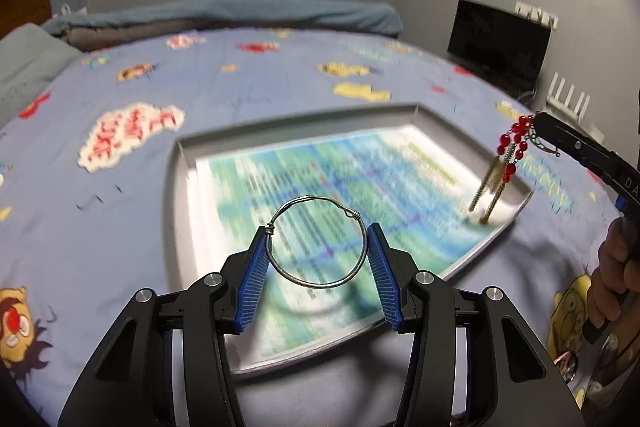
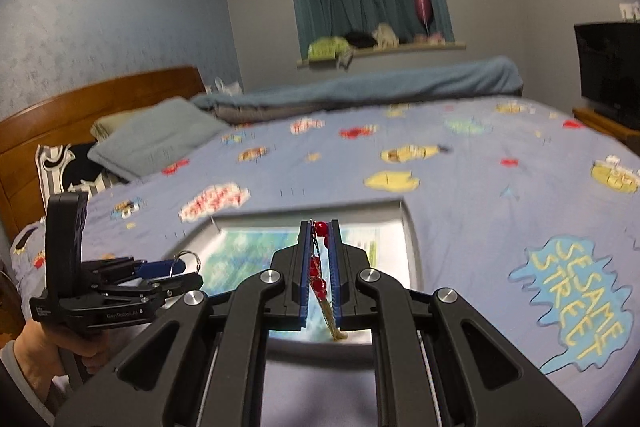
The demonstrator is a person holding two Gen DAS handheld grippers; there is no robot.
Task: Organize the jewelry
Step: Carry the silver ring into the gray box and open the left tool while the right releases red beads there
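Note:
My left gripper (image 1: 318,229) is shut on a thin silver wire bangle (image 1: 320,283), held level between its blue pads above the near part of a grey tray (image 1: 176,187). The tray is lined with a colourful printed sheet and lies on the bed. My right gripper (image 2: 320,225) is shut on a red bead earring (image 2: 319,285) whose gold chains hang down between the fingers. In the left wrist view that earring (image 1: 516,143) dangles over the tray's right corner from the right gripper (image 1: 538,121). The right wrist view shows the left gripper (image 2: 176,267) with the bangle (image 2: 188,255) at lower left.
The tray (image 2: 412,239) sits on a blue cartoon-print bedsheet (image 2: 460,187). A grey pillow (image 2: 160,139) and wooden headboard (image 2: 100,95) lie at the left. A rolled blue duvet (image 1: 240,15) runs along the far side, and a black screen (image 1: 496,43) stands at the right.

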